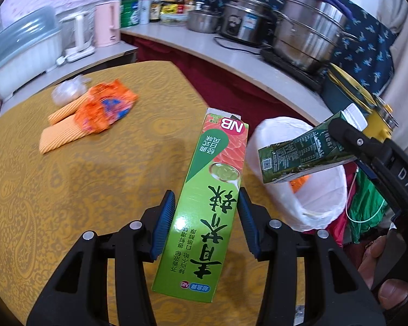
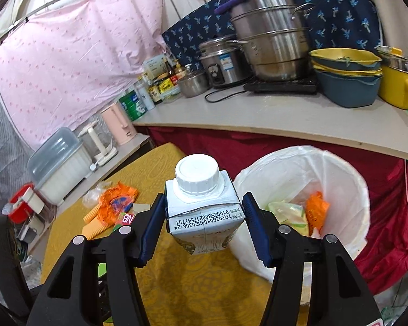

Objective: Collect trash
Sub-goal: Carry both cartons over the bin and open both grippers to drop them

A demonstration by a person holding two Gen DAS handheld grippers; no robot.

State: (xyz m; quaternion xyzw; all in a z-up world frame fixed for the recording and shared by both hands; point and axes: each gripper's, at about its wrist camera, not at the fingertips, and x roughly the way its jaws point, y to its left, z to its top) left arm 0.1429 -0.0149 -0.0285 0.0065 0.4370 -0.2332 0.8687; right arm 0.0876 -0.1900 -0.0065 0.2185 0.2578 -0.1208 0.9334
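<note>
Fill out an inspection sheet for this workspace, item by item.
Surface: table with gold patterned cloth.
Job's things: long green cardboard box and dark green drink carton with white cap, both held; white-lined trash bin beside the table, wrappers inside.
Clutter: crumpled orange wrapper, orange striped cloth and clear plastic bag on the table.
Grippers: left gripper clamps the box; right gripper clamps the carton.
Cables: black cord on the counter.
Surroundings: steel pots, bottles, pink kettle, pink sheet.
</note>
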